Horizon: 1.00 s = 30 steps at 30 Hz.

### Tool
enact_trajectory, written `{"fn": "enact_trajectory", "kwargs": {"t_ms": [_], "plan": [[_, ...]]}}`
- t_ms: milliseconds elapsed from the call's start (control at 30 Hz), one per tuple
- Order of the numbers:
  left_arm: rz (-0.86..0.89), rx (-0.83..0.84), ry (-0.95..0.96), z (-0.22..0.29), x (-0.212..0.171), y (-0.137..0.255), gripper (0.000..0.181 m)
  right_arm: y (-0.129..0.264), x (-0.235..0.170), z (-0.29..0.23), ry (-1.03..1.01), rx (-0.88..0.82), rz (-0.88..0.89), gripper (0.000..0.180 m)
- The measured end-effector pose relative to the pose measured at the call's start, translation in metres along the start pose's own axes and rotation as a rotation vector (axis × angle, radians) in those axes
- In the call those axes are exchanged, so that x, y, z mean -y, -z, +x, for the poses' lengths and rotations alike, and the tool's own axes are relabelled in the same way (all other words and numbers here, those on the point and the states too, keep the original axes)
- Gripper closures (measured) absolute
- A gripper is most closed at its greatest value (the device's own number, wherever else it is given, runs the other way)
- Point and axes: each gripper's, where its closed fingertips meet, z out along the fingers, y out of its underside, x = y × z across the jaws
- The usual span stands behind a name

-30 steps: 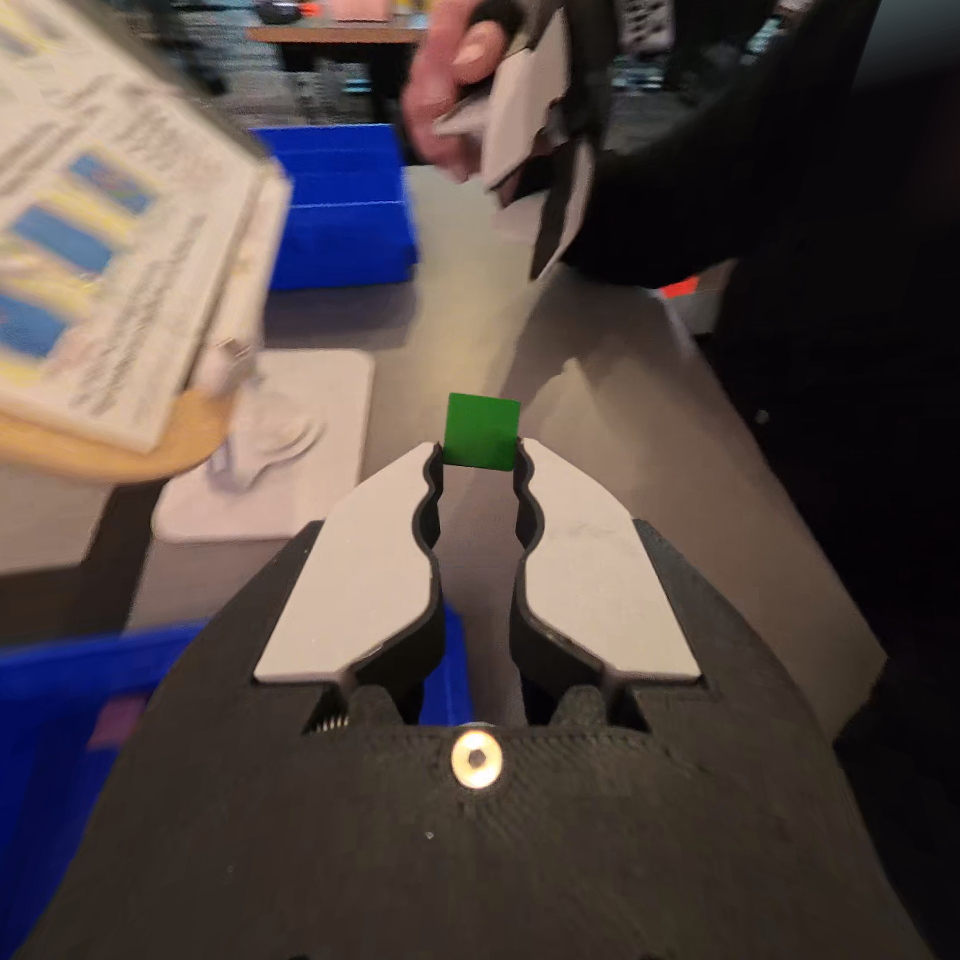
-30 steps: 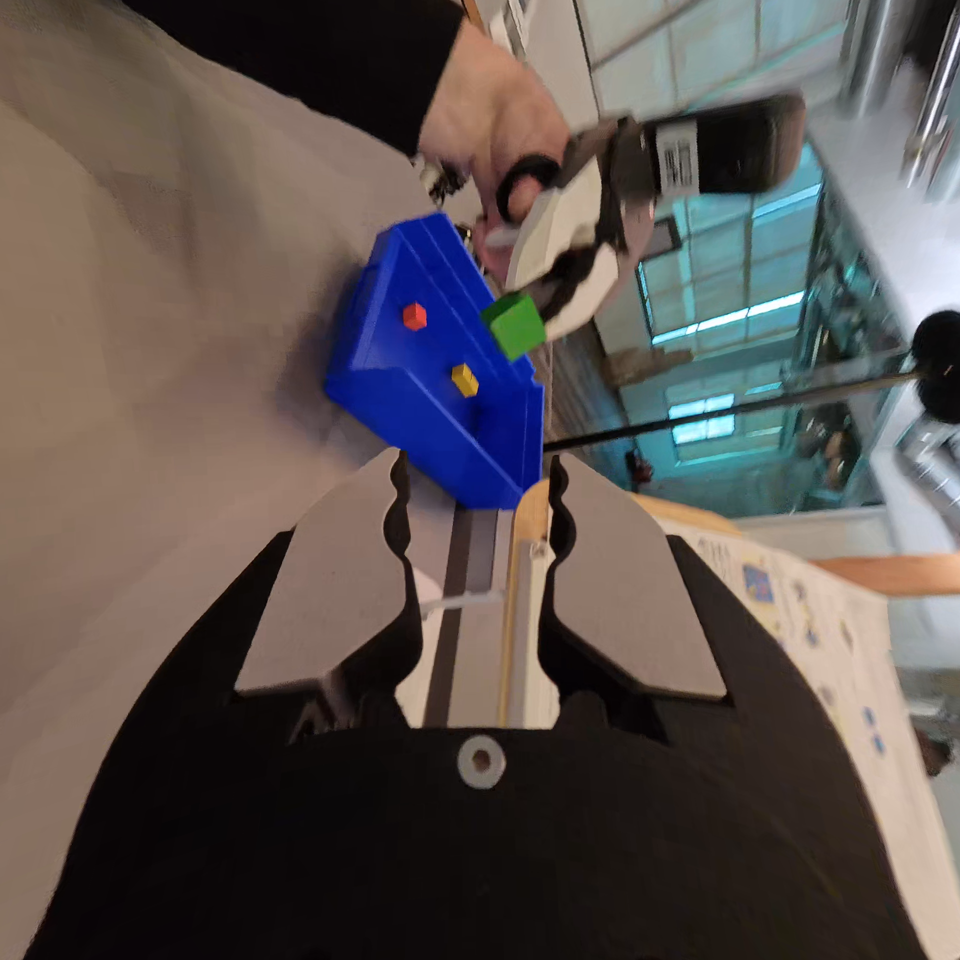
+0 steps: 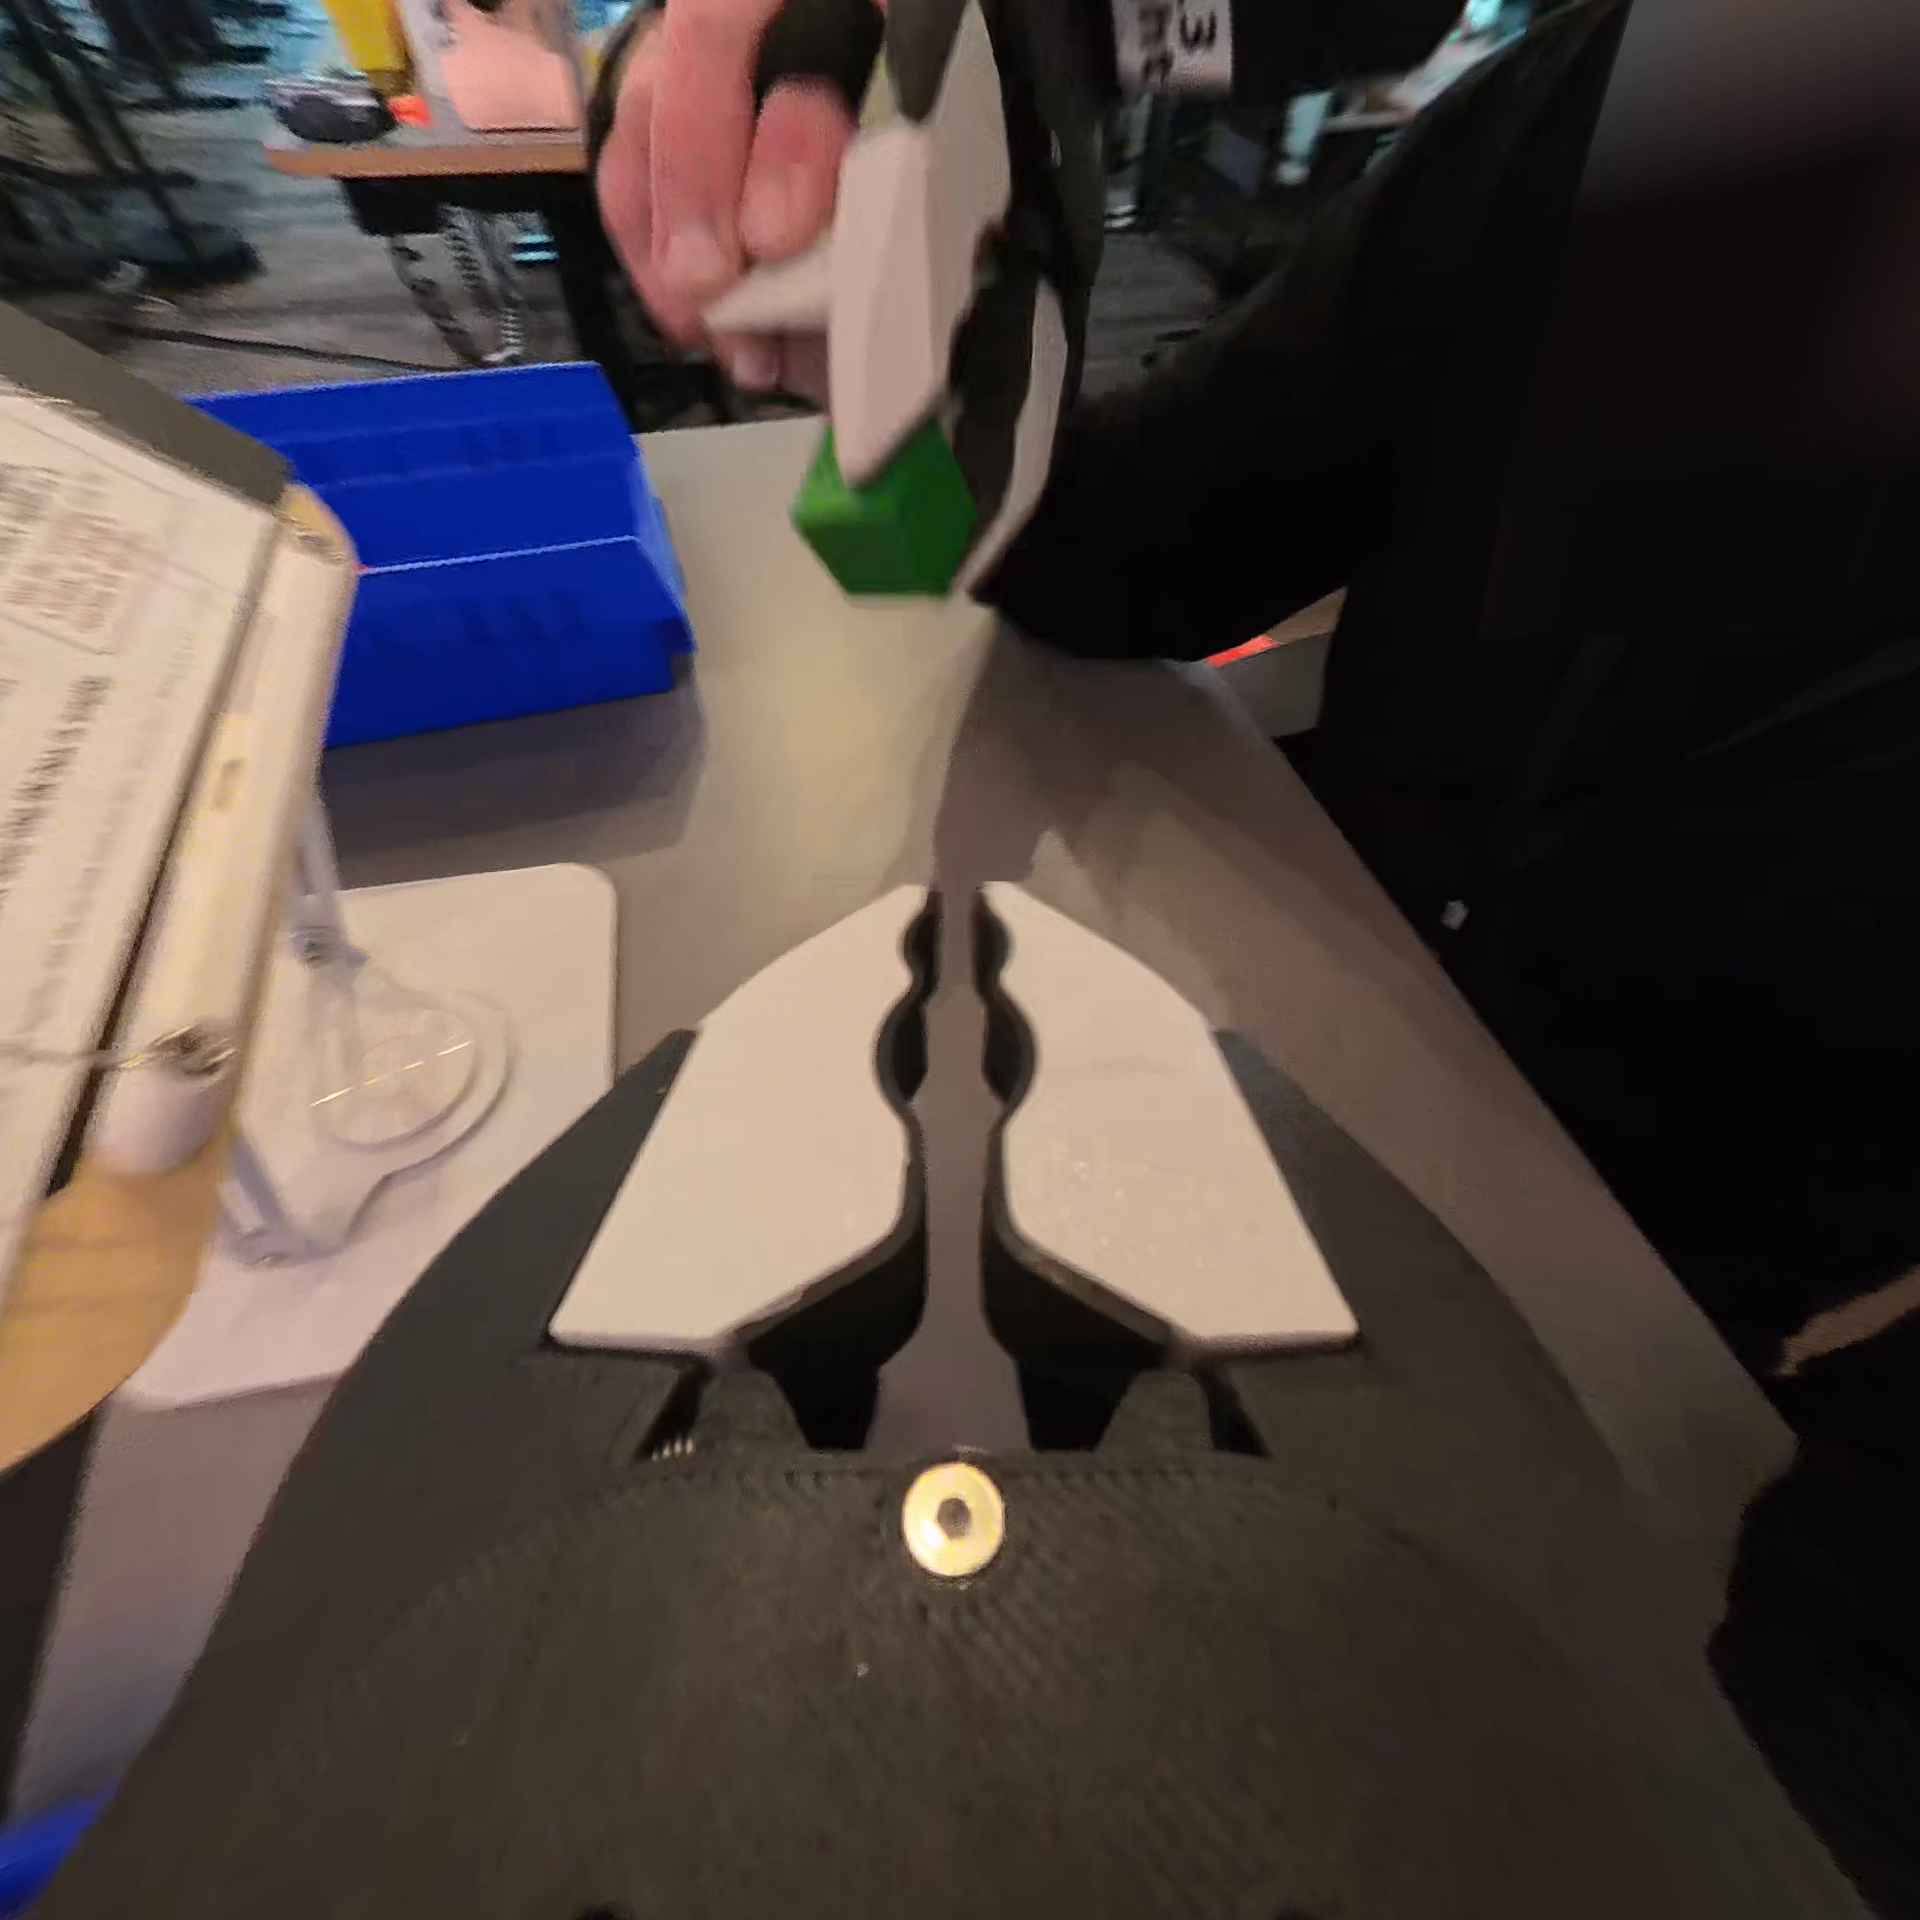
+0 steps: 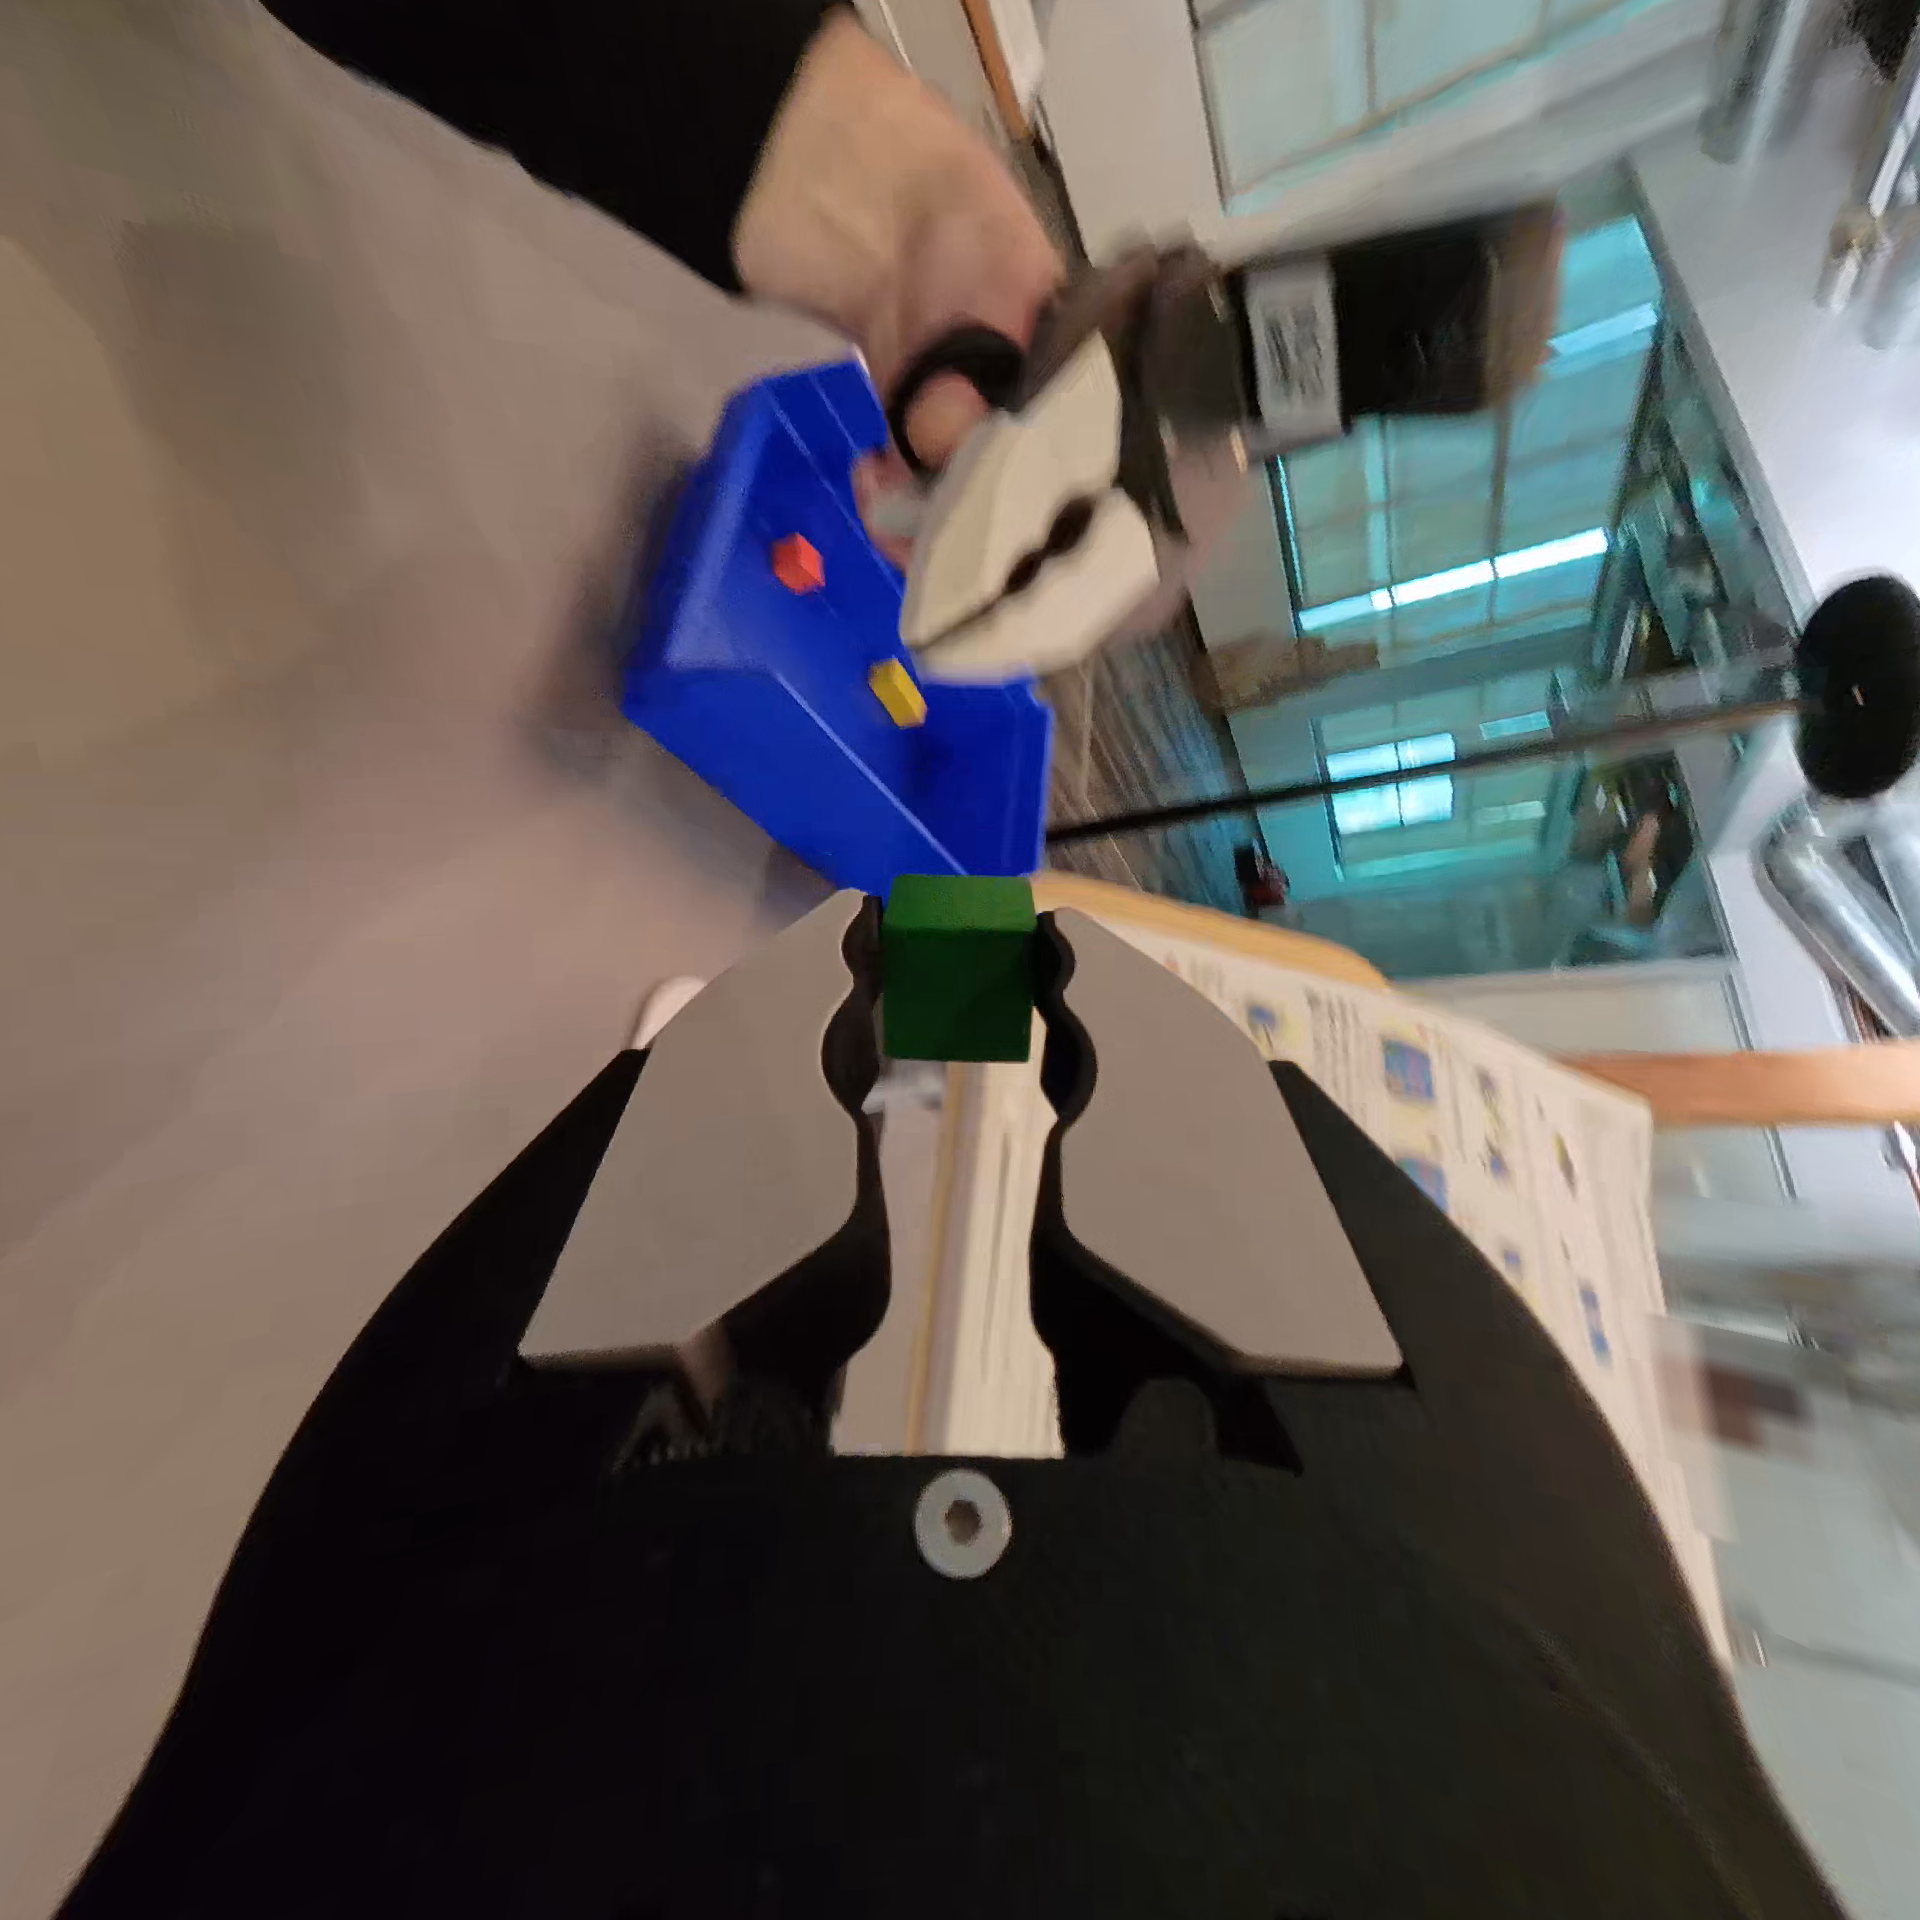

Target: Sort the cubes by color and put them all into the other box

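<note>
Right gripper [image 4: 958, 920] clamped on the green cube [image 4: 958, 982], cube pinched at the fingertips and held clear above the grey table [image 3: 831, 748]. Left gripper [image 3: 954, 902] nearly closed, only a thin gap between its fingers, nothing in it. Landmark: blue box [image 4: 831, 717] on the table. Inside that box, a red cube [image 4: 797, 563] and a yellow cube [image 4: 899, 693] in separate compartments. The green cube sits nearer the camera than the box, off its near corner. The left gripper hangs above the box's far rim. Motion blur throughout.
</note>
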Motion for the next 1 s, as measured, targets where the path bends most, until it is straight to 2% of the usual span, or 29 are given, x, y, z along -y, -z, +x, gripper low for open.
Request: {"fn": "enact_trajectory", "kwargs": {"t_ms": [133, 300, 433, 567, 633, 800, 1000], "plan": [[-0.053, 0.246, -0.028, -0.025, -0.007, 0.038, 0.181, 0.053, -0.075, 0.042, -0.119, -0.142, -0.211, 0.152], [-0.099, 0.509, -0.018, -0.05, -0.017, 0.083, 0.181, 0.123, -0.187, 0.074, -0.417, -0.311, -0.397, 0.151], [-0.16, 0.702, 0.004, -0.072, -0.033, 0.111, 0.181, 0.148, -0.291, 0.05, -0.688, -0.334, -0.588, 0.151], [-0.148, 0.74, 0.055, -0.082, -0.043, 0.117, 0.181, 0.142, -0.363, -0.006, -0.956, -0.202, -0.697, 0.151], [-0.161, 0.74, 0.074, -0.085, -0.048, 0.116, 0.181, 0.136, -0.384, -0.032, -1.045, -0.135, -0.735, 0.151], [-0.209, 0.746, 0.09, -0.09, -0.059, 0.112, 0.181, 0.125, -0.407, -0.078, -1.212, 0.01, -0.778, 0.15], [-0.198, 0.739, 0.097, -0.09, -0.059, 0.113, 0.181, 0.122, -0.415, -0.09, -1.261, 0.023, -0.797, 0.15]]}}
